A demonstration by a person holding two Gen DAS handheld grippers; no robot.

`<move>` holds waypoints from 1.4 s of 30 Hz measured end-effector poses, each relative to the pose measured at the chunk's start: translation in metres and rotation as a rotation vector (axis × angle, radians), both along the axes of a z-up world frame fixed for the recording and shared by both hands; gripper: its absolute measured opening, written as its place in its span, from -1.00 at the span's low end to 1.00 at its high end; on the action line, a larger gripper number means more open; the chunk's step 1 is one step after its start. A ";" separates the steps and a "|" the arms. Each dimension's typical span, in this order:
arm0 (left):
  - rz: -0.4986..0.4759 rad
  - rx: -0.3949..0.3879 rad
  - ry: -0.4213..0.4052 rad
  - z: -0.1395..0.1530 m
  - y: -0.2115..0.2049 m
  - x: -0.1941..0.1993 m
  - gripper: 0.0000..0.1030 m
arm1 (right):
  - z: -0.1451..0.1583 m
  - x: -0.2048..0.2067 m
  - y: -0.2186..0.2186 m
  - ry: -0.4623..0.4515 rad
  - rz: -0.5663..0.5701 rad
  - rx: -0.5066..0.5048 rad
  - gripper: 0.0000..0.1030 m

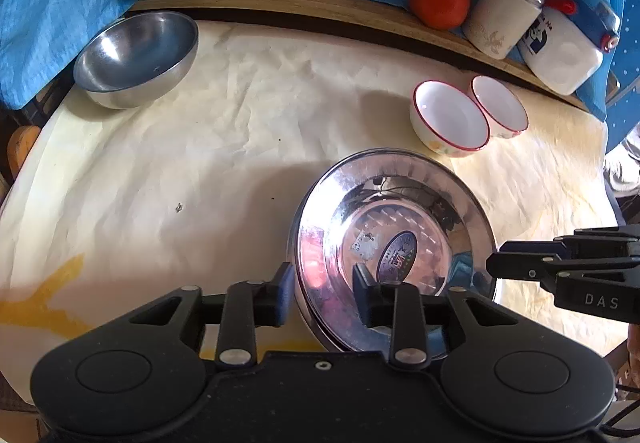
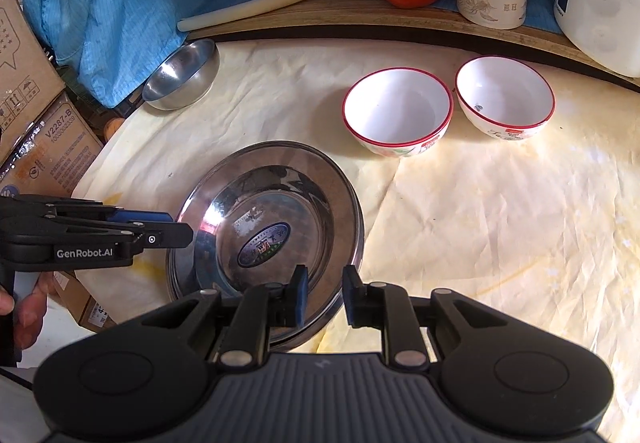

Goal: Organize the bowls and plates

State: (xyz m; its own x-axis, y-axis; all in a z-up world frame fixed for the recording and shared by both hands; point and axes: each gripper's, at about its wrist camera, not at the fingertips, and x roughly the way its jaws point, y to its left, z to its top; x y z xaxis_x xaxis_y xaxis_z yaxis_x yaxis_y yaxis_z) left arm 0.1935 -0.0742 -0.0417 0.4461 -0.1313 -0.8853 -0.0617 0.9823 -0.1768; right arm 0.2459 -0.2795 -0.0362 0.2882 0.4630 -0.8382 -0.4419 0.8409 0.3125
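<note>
Left gripper (image 1: 322,293): jaws wide, straddling the near-left rim of the plates (image 1: 394,251); no contact visible.
Right gripper (image 2: 325,293): jaws narrow, not closed, over the plates' near rim.
Plates: stacked on the tabletop (image 1: 200,163), between both grippers.
White bowls (image 2: 398,111) (image 2: 505,97): side by side, beyond the right gripper.
Steel bowl (image 1: 136,59): far left of the left gripper.

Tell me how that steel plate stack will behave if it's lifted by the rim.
The steel plate stack looks polished, so it is probably slippery between the left gripper's pads. Thin rigid metal, so likely light and stiff. A rim hold on one side may let it tilt.
</note>
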 end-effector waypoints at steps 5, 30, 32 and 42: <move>0.013 -0.004 -0.018 0.003 0.002 -0.003 -0.02 | 0.000 -0.001 0.000 -0.004 -0.005 0.000 -0.43; 0.186 -0.005 -0.086 0.010 0.034 -0.005 0.96 | 0.007 0.004 0.006 -0.013 -0.032 0.021 0.85; 0.190 -0.004 -0.081 0.009 0.037 -0.003 0.96 | 0.006 0.006 0.006 -0.011 -0.033 0.028 0.88; 0.296 0.011 -0.089 0.007 0.060 0.002 0.98 | 0.008 0.012 0.015 -0.038 -0.033 0.044 0.96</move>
State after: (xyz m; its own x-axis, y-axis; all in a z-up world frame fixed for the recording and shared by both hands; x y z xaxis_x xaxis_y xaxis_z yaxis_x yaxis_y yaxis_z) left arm 0.1957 -0.0145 -0.0346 0.5398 0.0252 -0.8414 -0.3304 0.9257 -0.1843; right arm 0.2575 -0.2646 -0.0282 0.3354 0.4889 -0.8053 -0.4266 0.8410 0.3329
